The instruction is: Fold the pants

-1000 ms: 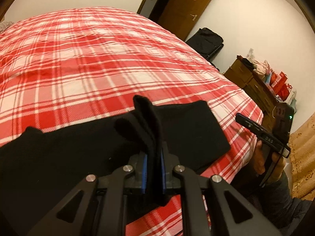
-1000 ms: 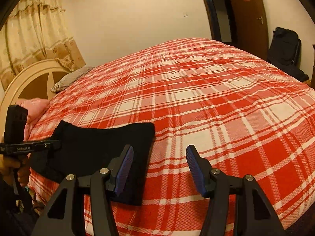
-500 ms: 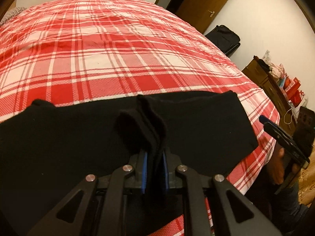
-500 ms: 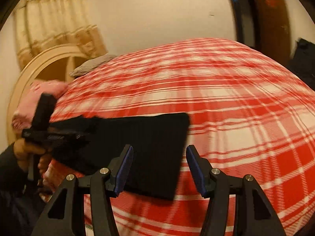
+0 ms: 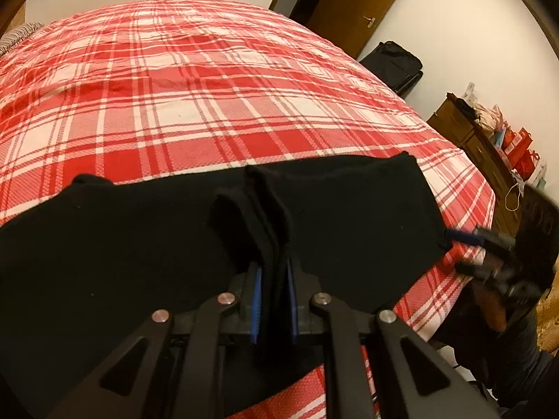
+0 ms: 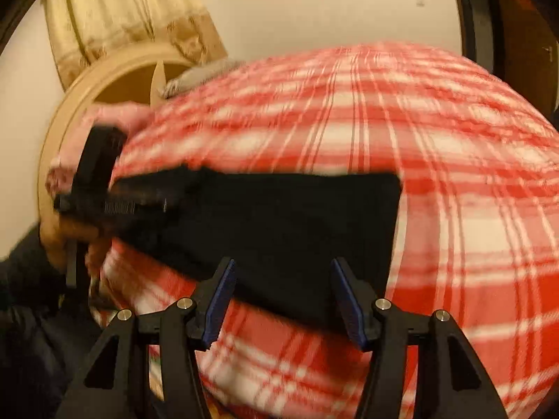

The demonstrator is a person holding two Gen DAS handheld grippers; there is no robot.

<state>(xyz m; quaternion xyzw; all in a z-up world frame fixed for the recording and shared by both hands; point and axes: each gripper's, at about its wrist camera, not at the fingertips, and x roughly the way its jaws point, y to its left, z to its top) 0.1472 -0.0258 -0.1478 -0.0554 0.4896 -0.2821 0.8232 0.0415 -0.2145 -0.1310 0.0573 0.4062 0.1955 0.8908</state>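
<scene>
The black pants (image 5: 349, 216) are lying flatter along the bed's (image 5: 209, 104) near edge, as the left gripper (image 5: 272, 300), clamped on a bunched fold, is bringing it down. The right gripper (image 6: 284, 300), half open and empty, is swinging in over the pants' end, probably to grasp it; that view is blurred.

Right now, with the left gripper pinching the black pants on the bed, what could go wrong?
1. The left gripper pinches only a bunched ridge of the black pants; pulling could drag and wrinkle the flat layers.
2. The pants lie near the edge of the plaid bedspread and might slide off.
3. The right gripper hangs open, holding nothing, so that end is loose.
</scene>
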